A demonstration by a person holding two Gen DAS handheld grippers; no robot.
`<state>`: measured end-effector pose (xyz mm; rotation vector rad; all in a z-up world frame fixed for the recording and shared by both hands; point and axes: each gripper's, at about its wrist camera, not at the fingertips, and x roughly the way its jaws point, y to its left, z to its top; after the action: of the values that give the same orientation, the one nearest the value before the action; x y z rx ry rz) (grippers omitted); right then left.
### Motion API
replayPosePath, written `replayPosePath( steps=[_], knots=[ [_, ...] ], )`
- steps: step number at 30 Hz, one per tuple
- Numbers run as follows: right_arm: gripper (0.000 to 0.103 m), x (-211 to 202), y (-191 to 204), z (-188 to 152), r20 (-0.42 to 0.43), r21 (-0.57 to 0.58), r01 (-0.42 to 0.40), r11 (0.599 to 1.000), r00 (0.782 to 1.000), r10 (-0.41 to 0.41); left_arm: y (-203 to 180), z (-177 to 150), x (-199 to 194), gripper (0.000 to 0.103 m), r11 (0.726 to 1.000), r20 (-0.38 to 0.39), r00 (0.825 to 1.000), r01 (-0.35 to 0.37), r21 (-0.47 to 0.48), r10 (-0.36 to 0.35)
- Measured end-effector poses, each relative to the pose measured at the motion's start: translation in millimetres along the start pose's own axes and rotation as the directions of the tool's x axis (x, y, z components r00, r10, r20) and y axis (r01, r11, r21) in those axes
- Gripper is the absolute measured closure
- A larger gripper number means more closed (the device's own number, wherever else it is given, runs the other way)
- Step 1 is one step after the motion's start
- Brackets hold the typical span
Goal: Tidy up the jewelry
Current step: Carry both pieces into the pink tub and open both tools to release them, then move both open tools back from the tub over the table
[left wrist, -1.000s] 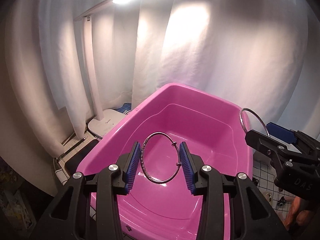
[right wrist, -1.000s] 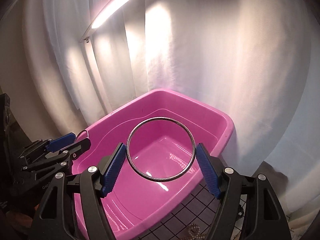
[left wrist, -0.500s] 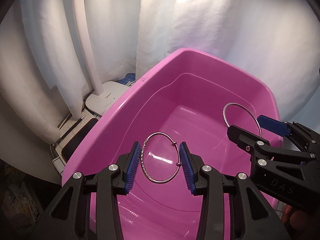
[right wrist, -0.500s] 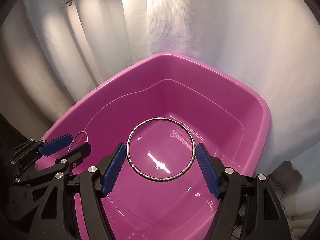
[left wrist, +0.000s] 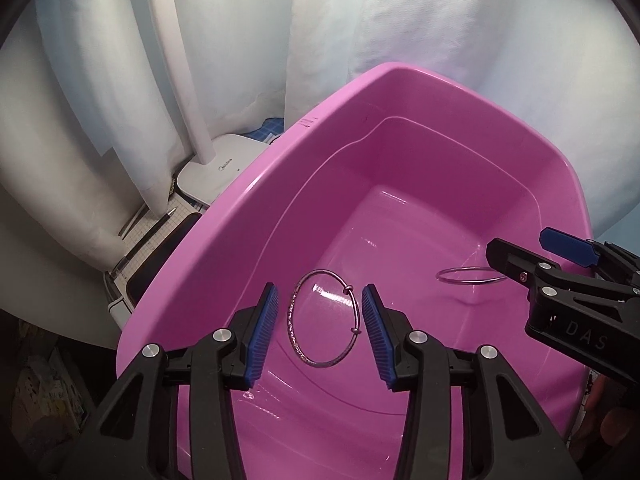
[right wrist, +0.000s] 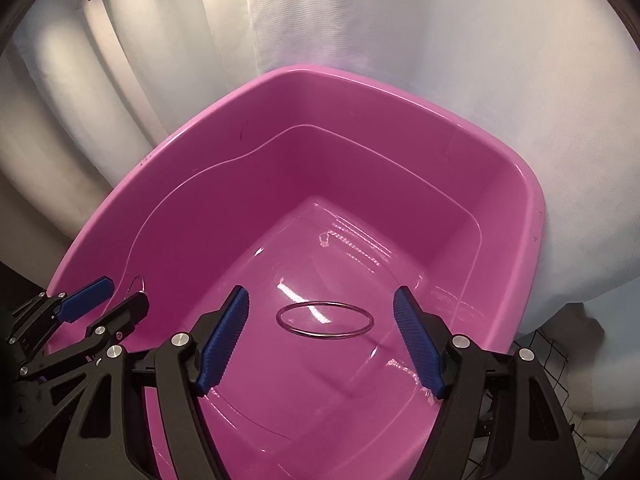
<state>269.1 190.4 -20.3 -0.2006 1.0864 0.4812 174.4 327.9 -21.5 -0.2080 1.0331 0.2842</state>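
Observation:
Both grippers hang over a pink plastic tub [left wrist: 248, 216] [right wrist: 520, 200]. My left gripper [left wrist: 320, 332] has its jaws opening. A silver beaded bangle [left wrist: 293, 322] stands tilted between the blue pads, with a gap on each side. My right gripper [right wrist: 322, 338] is also opening, its pads wide apart. A plain silver bangle [right wrist: 324, 336] lies level between and beyond them, touching neither pad, low over the tub floor. The left wrist view shows the right gripper [left wrist: 524, 248] at the right with that plain bangle [left wrist: 468, 285]. The left gripper [right wrist: 124, 294] shows at the right wrist view's left edge.
A white lamp base [left wrist: 218, 176] and its pole [left wrist: 180, 60] stand left of the tub against a white curtain. A pen [left wrist: 160, 220] lies on a gridded mat beside a black object. A black wire grid [right wrist: 548, 352] sits right of the tub.
Both grippers sank and tipped down into the tub. Each was shut on its bangle; now the pads have parted. The plain bangle has tipped from upright to flat.

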Motion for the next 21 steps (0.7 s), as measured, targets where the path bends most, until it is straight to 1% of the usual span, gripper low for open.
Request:
replayPosePath(
  steps=[1,2,5,8,21],
  knots=[
    [0.031,-2,-2,-1,0.001,-0.001,-0.002,1.000,1.000,0.002,0,0,-1,0.045,1.000,0.002,1.000,0.000,-0.001,0.000],
    [0.031,-2,-2,-1,0.004,-0.002,0.004,1.000,1.000,-0.004,0,1,-3,0.038,1.000,0.009,1.000,0.000,-0.004,0.000],
    [0.031,-6,-3,-6,0.014,0.003,0.006,1.000,1.000,-0.006,1,2,-5,0.031,1.000,0.016,1.000,-0.007,-0.010,0.007],
    [0.031,-9,-4,-8,0.021,0.009,0.006,1.000,1.000,-0.006,3,1,-4,0.029,1.000,0.005,1.000,-0.011,-0.016,0.011],
    [0.031,-16,-4,-14,0.035,0.025,0.006,1.000,0.999,-0.006,4,-1,-4,0.028,1.000,-0.001,1.000,-0.020,-0.019,0.020]
  ],
)
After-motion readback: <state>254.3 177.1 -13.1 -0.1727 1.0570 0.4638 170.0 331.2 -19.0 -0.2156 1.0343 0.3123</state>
